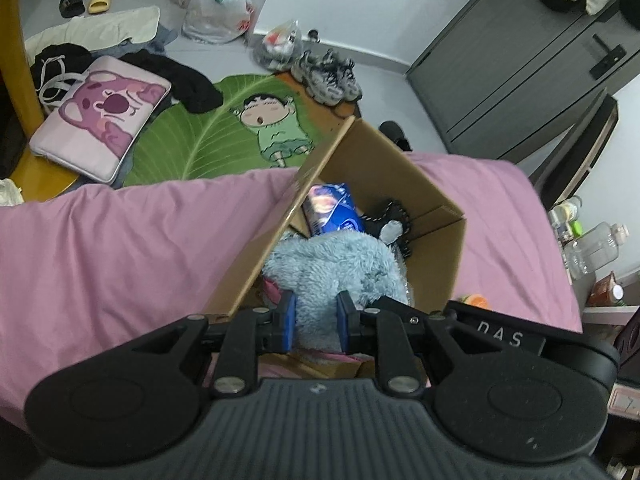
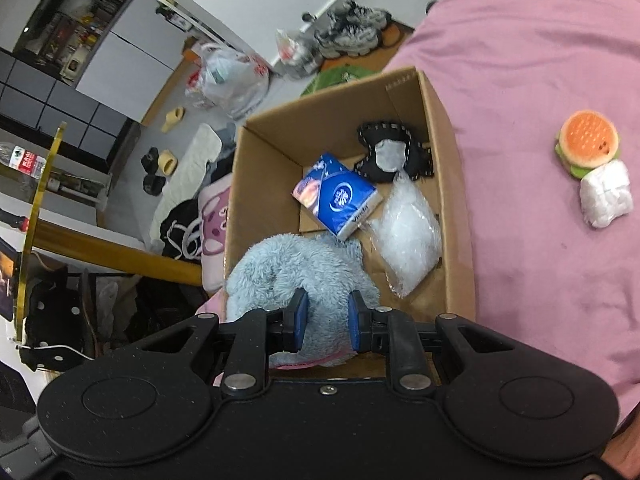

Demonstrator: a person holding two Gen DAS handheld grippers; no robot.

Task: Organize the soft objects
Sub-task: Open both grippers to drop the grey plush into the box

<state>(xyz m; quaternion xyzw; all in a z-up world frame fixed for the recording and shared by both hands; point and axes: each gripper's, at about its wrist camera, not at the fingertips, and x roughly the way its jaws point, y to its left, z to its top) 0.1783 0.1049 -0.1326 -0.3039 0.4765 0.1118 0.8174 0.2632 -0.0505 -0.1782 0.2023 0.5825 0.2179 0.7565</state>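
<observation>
— Two grippers, left (image 1: pixel 316 316) and right (image 2: pixel 326 322), each with blue pads pressed into one fluffy pale-blue plush (image 2: pixel 296 276), shaggy, down inside the cardboard box (image 2: pixel 448 152).

— Beside it in there: one blue tissue pack (image 2: pixel 340 196), one clear bag (image 2: pixel 408 236), one black toy (image 2: pixel 394 152). Outside on the pink sheet (image 2: pixel 540 60): one burger toy (image 2: pixel 588 142), one white bundle (image 2: pixel 606 194).

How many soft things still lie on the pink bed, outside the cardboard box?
2, side by side and touching: the burger plush and the white wrapped bundle just below it. More may lie outside the view.
</observation>
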